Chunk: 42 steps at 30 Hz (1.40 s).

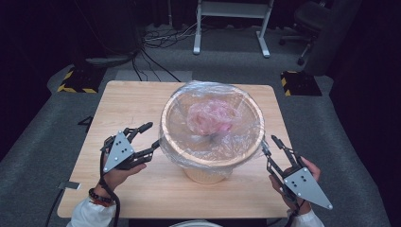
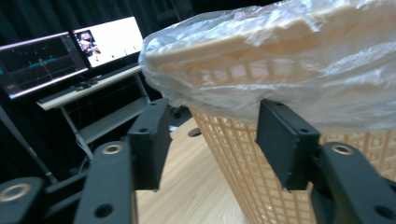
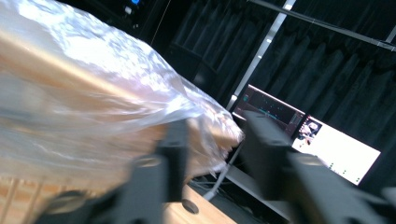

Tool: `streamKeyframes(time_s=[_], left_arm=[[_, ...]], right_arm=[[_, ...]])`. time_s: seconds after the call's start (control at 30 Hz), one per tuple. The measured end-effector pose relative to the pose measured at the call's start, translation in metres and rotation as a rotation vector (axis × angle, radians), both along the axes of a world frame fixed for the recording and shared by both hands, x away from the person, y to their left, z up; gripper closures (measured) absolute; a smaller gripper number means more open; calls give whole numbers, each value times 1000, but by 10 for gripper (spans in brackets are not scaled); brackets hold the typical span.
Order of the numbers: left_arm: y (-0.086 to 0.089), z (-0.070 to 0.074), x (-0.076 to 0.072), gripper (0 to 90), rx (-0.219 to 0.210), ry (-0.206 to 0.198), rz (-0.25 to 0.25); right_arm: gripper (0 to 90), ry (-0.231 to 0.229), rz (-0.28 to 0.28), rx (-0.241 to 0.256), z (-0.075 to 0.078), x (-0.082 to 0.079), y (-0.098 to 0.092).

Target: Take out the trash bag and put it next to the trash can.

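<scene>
- Wicker-style plastic basket (image 1: 208,161) at table (image 1: 127,99) centre, lined with a clear plastic bag (image 1: 213,118) folded over its rim.
- Left gripper (image 1: 150,137), jaws spread, just left of the basket.
- Right gripper (image 1: 270,145), jaws spread, at the bag's right edge.
- Step: fitting the liner; next, probably pinch the overhang.

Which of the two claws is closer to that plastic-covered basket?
Left, narrowly. The left claw has a jaw tip at the plastic bag by the basket rim's left side. The right claw sits open just off its right side.
</scene>
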<state>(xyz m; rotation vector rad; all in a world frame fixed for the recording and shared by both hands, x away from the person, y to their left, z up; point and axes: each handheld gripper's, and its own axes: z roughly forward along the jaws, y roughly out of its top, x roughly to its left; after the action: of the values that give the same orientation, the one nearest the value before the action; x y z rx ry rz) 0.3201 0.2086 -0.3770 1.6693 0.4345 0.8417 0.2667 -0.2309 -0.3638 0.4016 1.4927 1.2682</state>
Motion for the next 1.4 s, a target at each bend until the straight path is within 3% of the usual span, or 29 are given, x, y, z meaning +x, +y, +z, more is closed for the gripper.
streamKeyframes(time_s=[0.07, 0.23, 0.3, 0.4, 0.53, 0.63, 0.73, 0.93, 1.1, 1.13, 1.2, 1.27, 1.33, 1.4], left_arm=[[-4, 1, 0, 502, 2, -7, 1], [-11, 1, -4, 723, 31, -26, -16], [-12, 2, -6, 801, 28, -37, -11], [-12, 3, -8, 894, 12, -39, -28], [-11, 4, -13, 897, 11, -42, -47], [-6, 6, -18, 897, -7, -44, -77], [-2, 8, -26, 897, -37, -43, -112], [-11, 10, -47, 898, -5, -63, -149], [-24, 12, -64, 897, 45, -93, -199], [-25, 12, -66, 861, 46, -100, -199], [-22, 14, -66, 679, 26, -104, -193], [-15, 15, -62, 555, -23, -87, -177], [-6, 16, -56, 502, -66, -74, -160], [1, 19, -48, 471, -86, -67, -124]], right_arm=[[491, -2, 17, -29, -2, -4, -2], [425, -72, 29, -201, -17, -23, 7], [428, -106, 52, -235, -19, -30, 15], [444, -137, 87, -247, -20, -38, 27], [546, -190, 85, -294, -22, -43, 40], [644, -189, 133, -261, -19, -46, 38], [720, -159, 121, -239, -16, -43, 33], [781, -82, 100, -146, -13, -27, 17], [819, -36, 71, -108, -10, -10, 11], [834, -28, 73, -101, -10, -5, 9], [883, -14, 71, -81, -10, 3, 6], [900, 10, 81, -61, -9, 8, 2], [900, 21, 74, -29, -8, 11, -2], [900, -2, 64, -11, -4, 9, -5]])
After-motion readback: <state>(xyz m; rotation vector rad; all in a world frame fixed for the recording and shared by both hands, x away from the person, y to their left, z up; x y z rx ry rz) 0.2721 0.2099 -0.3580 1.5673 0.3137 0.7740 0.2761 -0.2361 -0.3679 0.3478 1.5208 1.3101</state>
